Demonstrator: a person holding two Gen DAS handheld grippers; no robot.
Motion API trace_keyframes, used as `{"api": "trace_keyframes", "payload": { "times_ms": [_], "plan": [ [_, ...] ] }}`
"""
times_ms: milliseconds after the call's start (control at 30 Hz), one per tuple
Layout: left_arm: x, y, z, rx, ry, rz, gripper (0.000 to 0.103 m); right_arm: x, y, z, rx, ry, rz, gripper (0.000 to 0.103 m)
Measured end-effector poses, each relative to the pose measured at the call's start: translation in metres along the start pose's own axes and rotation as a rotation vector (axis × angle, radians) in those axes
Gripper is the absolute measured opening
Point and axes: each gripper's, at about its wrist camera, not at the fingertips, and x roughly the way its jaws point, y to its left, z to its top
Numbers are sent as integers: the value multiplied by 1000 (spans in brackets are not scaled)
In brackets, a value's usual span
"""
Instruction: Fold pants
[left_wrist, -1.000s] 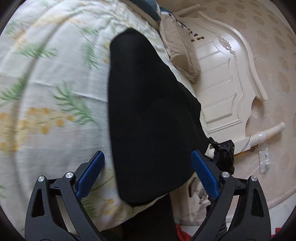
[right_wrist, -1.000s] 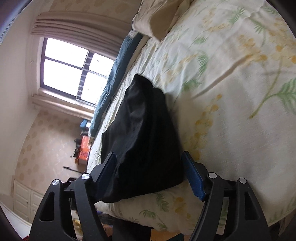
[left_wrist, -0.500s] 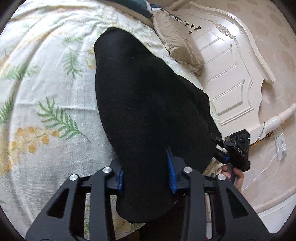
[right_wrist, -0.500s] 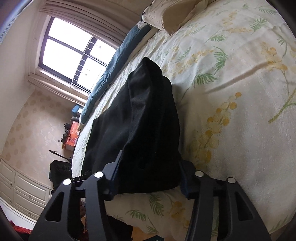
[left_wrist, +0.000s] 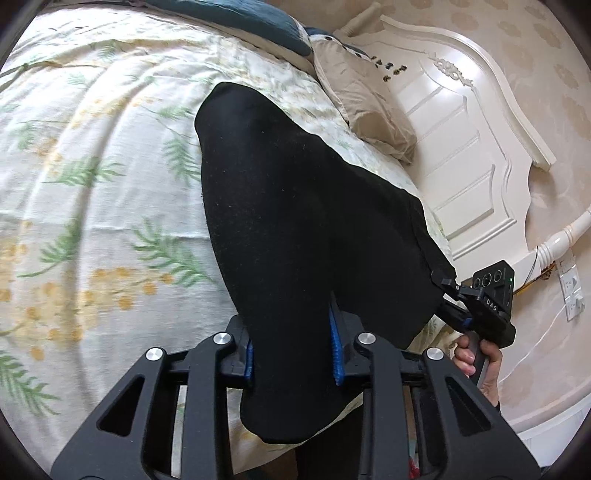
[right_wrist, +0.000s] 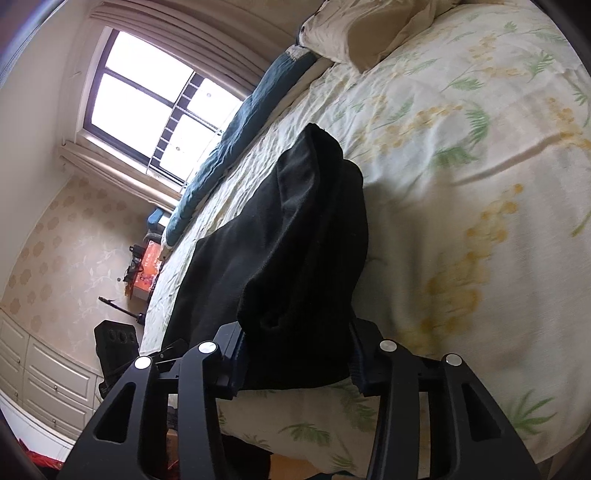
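The black pants (left_wrist: 303, 229) lay lengthwise on the bed (left_wrist: 92, 206) with its leaf-and-flower cover, their near end hanging a little over the mattress edge, and each tool had hold of that end. The left tool (left_wrist: 291, 354) was closed on a bunched width of cloth, the fabric filling the space between its blue pads (left_wrist: 335, 354) and spilling below them. The right tool (right_wrist: 295, 354) gripped the other corner in the same way, its fingers drawn in against a thick gather of cloth. It looked to me as if both corners were pinched together so the end could be lifted evenly and carried over the rest of the pants, which stretched away from the tools toward the pillow (left_wrist: 365, 110) and the white headboard (left_wrist: 461, 122). From the left side, the right tool's housing and the hand (left_wrist: 480, 362) holding it showed just past the cloth's edge. The far end rested flat and untouched.
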Motion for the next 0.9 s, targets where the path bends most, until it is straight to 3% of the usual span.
{"api": "trace_keyframes", "payload": {
  "times_ms": [633, 900],
  "plan": [
    [-104, 85, -26, -114, -126, 124, 28, 106, 79, -15, -110, 183, 136, 44],
    [-112, 96, -33, -122, -134, 121, 29, 115, 77, -19, -94, 198, 153, 43]
  ]
}}
